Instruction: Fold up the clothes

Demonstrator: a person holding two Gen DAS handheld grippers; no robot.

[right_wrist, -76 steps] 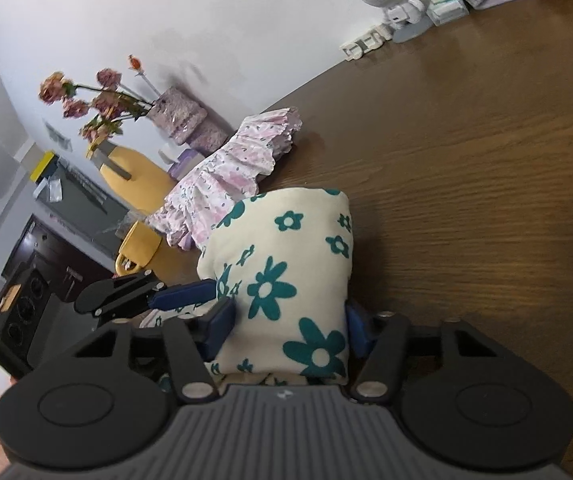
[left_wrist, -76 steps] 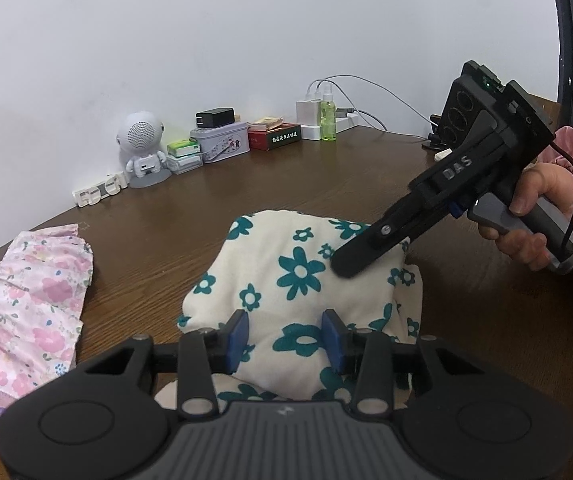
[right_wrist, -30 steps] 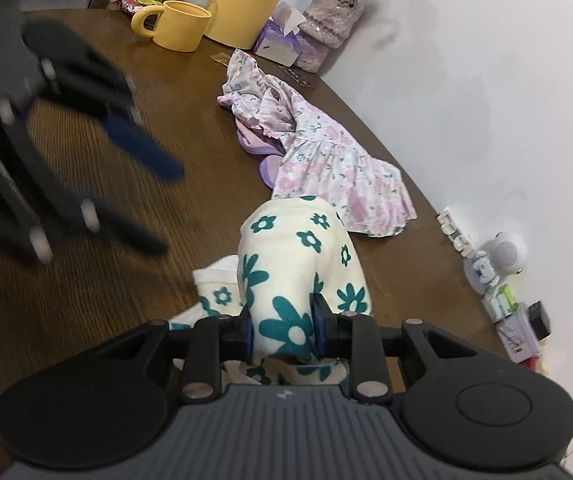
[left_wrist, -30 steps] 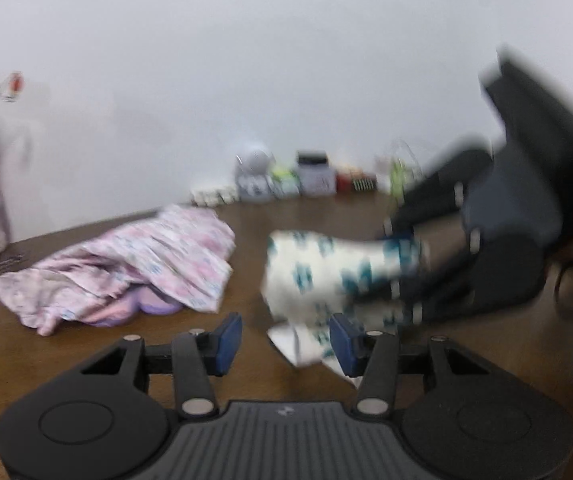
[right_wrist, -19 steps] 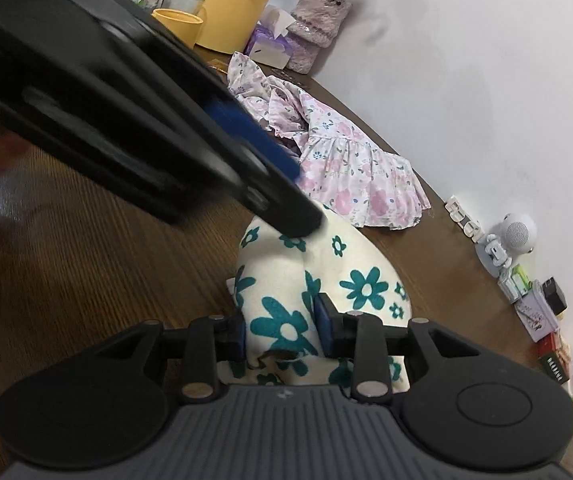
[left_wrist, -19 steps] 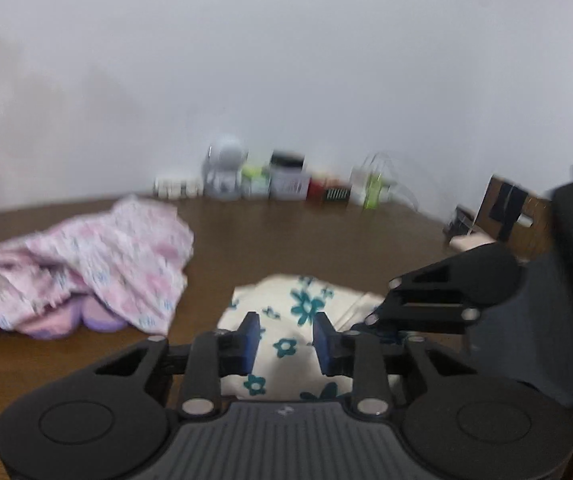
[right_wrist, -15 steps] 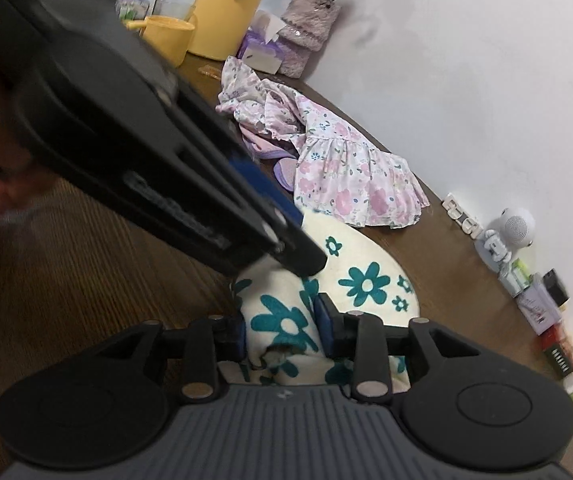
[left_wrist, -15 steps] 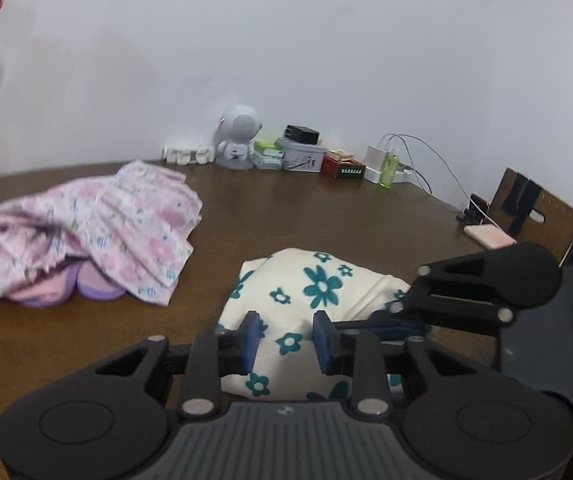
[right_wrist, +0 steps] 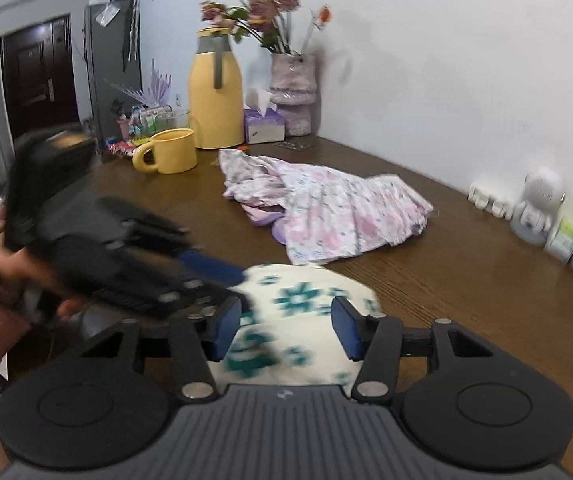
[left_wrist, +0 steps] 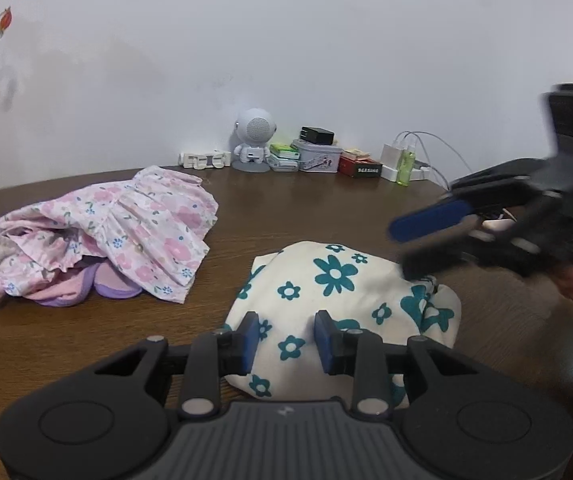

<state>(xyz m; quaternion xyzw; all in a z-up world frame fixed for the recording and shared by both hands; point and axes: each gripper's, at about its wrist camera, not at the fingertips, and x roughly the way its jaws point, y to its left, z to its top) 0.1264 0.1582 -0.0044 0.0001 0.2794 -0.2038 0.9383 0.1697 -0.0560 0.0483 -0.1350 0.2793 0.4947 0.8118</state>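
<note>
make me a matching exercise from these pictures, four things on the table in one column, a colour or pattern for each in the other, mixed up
Things:
1. folded garment near both claws
2. crumpled dress
3. tall thermos jug
4. ceramic mug

Descriptions:
A. pale pink with small pink flowers
B. yellow with a grey lid and handle
C. cream with teal flowers
D. plain yellow, handle to the left

Pairs: 1-C, 2-A, 3-B, 4-D

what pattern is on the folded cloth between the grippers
Cream with teal flowers: the folded cloth shows sharpest in the left wrist view.
</note>
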